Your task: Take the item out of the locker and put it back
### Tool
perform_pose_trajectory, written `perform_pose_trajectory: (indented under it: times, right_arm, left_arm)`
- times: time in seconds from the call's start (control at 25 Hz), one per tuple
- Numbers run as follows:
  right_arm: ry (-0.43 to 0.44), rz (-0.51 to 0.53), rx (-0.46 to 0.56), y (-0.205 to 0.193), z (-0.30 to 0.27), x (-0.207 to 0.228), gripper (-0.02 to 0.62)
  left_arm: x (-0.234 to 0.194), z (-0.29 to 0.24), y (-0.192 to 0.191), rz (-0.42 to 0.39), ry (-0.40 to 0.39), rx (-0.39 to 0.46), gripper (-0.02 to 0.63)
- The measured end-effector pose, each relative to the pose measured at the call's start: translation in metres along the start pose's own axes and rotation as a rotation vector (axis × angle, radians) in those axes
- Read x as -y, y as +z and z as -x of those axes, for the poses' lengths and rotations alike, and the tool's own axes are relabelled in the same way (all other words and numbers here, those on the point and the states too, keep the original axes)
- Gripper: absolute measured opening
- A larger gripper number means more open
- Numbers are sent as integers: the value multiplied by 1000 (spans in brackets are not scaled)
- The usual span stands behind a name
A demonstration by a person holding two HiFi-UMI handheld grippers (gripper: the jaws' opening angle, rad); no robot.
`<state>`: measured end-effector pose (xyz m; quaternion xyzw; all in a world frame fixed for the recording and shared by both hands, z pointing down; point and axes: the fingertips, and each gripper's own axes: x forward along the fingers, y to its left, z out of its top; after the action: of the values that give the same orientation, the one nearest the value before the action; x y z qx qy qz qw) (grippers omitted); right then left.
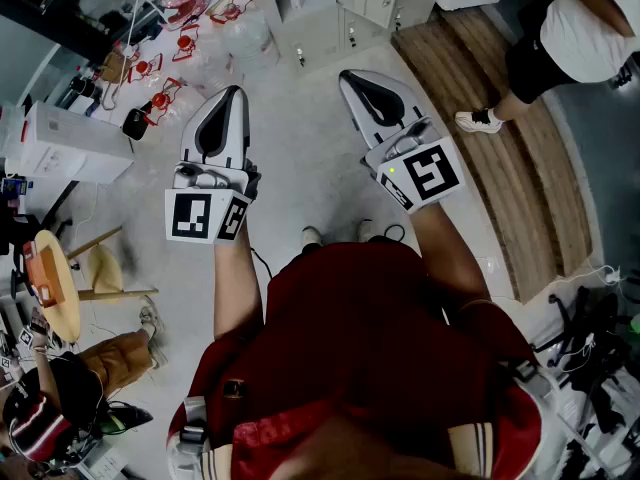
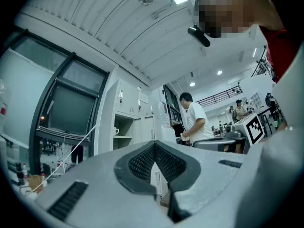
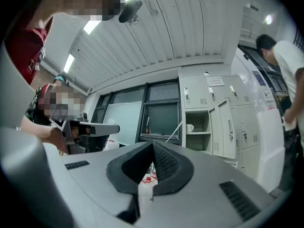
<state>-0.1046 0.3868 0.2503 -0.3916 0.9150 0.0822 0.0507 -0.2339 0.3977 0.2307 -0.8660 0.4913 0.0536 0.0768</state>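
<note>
A bank of pale grey lockers [image 1: 345, 8] stands ahead of me, and one compartment [image 3: 198, 125] has its door swung open. A white mug [image 3: 190, 128] sits on the shelf inside; the left gripper view shows the same mug [image 2: 116, 131]. My left gripper [image 1: 236, 90] and right gripper [image 1: 347, 74] are side by side at chest height, both aimed at the lockers and well short of them. In each gripper view the dark pads meet at the tips, left gripper [image 2: 154, 144] and right gripper [image 3: 153, 144], with nothing between them.
A person in a white shirt [image 1: 585, 28] stands on a wooden platform [image 1: 500, 118] to the right of the lockers. Red-handled tools [image 1: 160, 98] and a white box [image 1: 60, 143] lie on the floor at left. Another person [image 1: 60, 398] sits by a round wooden table [image 1: 55, 288].
</note>
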Motion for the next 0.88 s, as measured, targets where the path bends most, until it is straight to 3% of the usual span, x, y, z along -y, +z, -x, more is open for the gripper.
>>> perform_pose_trajectory:
  times: [0.64, 0.88]
  right_arm:
    - [54, -44, 14, -11, 40, 50, -2]
    - [80, -46, 6, -18, 53, 72, -3]
  left_arm:
    - [43, -39, -9, 13, 83, 22, 11]
    - [63, -61, -20, 11, 107, 4, 74]
